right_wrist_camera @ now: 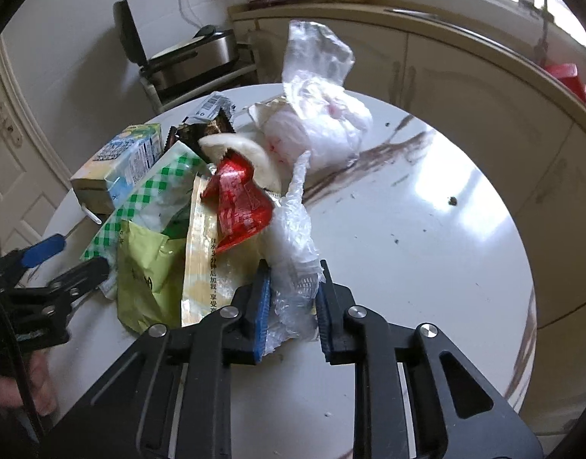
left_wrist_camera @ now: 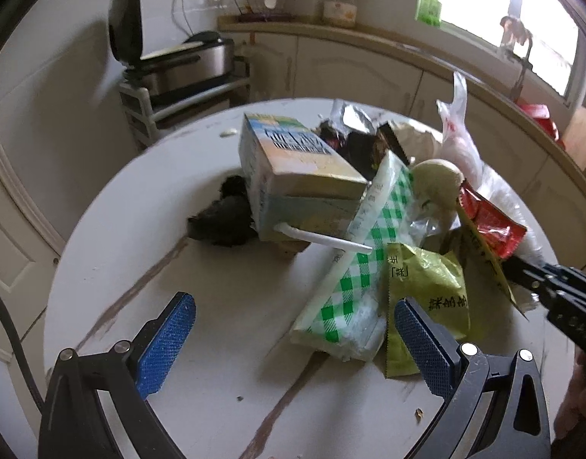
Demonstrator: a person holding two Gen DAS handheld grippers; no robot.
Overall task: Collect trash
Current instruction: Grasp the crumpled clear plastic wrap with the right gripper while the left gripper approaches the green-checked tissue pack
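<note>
A heap of trash lies on the round white table point(left_wrist_camera: 224, 363): a drink carton point(left_wrist_camera: 293, 168) with a straw, a green-checked packet point(left_wrist_camera: 354, 267), a yellow-green packet point(left_wrist_camera: 426, 290), a red wrapper point(left_wrist_camera: 491, 225), dark wrappers point(left_wrist_camera: 365, 145) and a white plastic bag point(left_wrist_camera: 461, 141). My left gripper point(left_wrist_camera: 293, 344) is open just in front of the checked packet. My right gripper point(right_wrist_camera: 293, 306) is shut on a crumpled clear plastic wrap point(right_wrist_camera: 293, 244) at the near side of the heap point(right_wrist_camera: 201, 206). It also shows at the right edge of the left wrist view point(left_wrist_camera: 552, 287).
A dark crumpled scrap point(left_wrist_camera: 228, 214) lies left of the carton. Crumbs point(right_wrist_camera: 452, 201) dot the right half of the table point(right_wrist_camera: 426, 267). Cream cabinets point(left_wrist_camera: 369, 72) curve behind, with a grill appliance on a rack point(left_wrist_camera: 178, 65) at the back left.
</note>
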